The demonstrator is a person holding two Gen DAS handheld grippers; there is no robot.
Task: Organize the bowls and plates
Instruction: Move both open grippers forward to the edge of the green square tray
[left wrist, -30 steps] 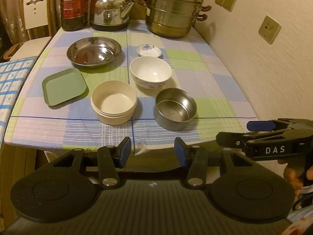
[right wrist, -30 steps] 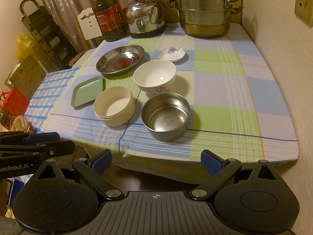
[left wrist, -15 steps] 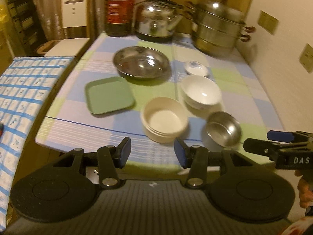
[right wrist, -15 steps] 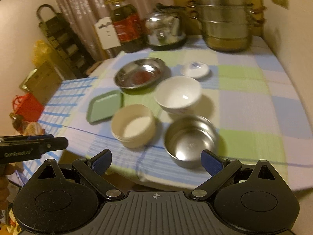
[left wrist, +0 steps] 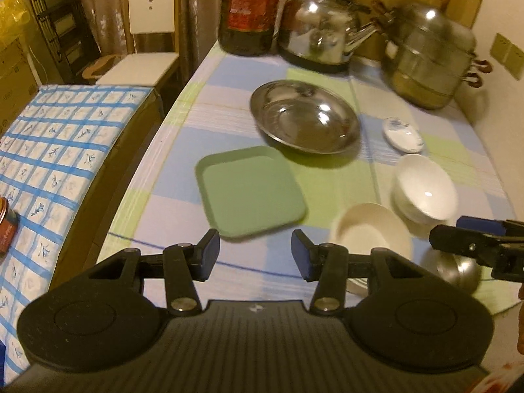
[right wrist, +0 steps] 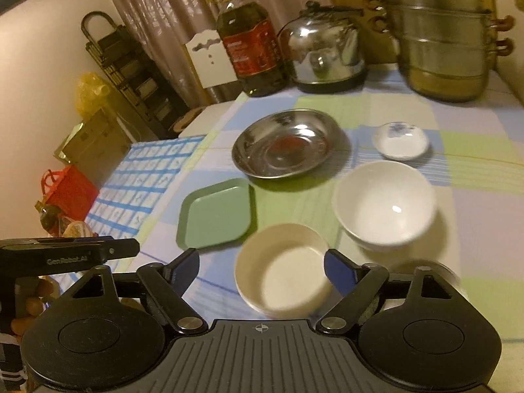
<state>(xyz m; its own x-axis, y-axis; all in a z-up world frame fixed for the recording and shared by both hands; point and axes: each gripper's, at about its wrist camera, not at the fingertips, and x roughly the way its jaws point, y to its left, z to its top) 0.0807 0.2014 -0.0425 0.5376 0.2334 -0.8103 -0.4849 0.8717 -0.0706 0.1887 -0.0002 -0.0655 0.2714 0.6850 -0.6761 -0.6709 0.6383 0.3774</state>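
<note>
A green square plate (left wrist: 250, 191) (right wrist: 217, 214) lies near the table's left front. A steel dish (left wrist: 304, 116) (right wrist: 283, 144) sits behind it. A cream bowl (left wrist: 371, 229) (right wrist: 281, 270), a white bowl (left wrist: 425, 188) (right wrist: 384, 204), a small white saucer (left wrist: 402, 132) (right wrist: 401, 140) and a steel bowl (left wrist: 458, 270), mostly hidden, stand to the right. My left gripper (left wrist: 255, 255) is open and empty, just in front of the green plate. My right gripper (right wrist: 262, 268) is open and empty, its fingers either side of the cream bowl in the view.
An oil bottle (right wrist: 250, 54), a kettle (right wrist: 324, 50) and a stacked steamer pot (right wrist: 445, 37) stand along the table's back. A white chair (left wrist: 144, 36) and a blue-checked surface (left wrist: 49, 150) are to the left. A wall runs along the right.
Both grippers have moved forward and to the left over the table's front edge. The left now faces the green plate, the right the cream bowl. The right gripper's fingers stand closer together.
</note>
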